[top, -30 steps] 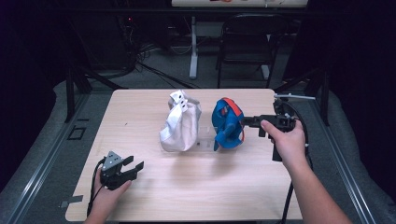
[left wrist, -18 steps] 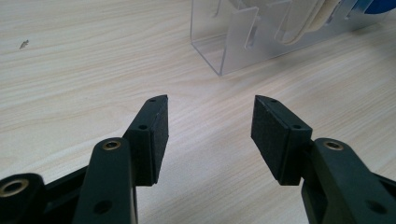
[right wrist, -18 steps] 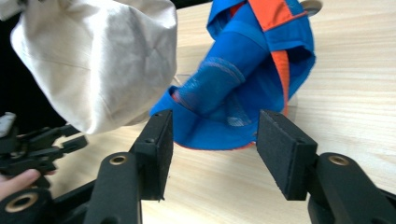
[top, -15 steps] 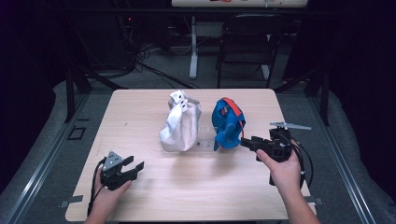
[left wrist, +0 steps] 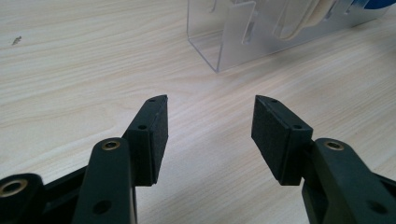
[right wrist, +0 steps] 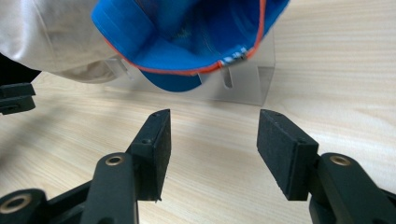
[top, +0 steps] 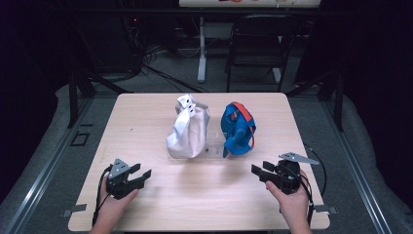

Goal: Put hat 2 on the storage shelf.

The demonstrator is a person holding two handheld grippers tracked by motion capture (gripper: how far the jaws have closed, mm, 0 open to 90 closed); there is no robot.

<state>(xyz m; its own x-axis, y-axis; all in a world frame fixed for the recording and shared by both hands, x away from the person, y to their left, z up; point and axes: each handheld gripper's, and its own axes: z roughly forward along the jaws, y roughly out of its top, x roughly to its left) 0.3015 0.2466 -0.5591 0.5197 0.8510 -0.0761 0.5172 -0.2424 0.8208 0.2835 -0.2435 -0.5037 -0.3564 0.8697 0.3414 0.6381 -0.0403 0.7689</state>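
Right gripper (top: 260, 171) dropped back to the near table (top: 146, 117), jaws just opened empty, blue cap (top: 237, 129) released; left gripper (top: 139, 176) open, idle.

The cap (top: 237, 130) is blue with orange trim; the other cap (top: 187, 131) is off-white. The stand (left wrist: 243, 32) is clear, the table (top: 146, 122) pale woodgrain, and both grippers (top: 139, 176) (top: 259, 171) black.

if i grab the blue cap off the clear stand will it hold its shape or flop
The blue cap looks like soft cloth, so its crown would probably sag and fold. Its brim seems stiffer and may hold its curve. The clear stand looks thin and light, so it could slide or tip if the cap snags.
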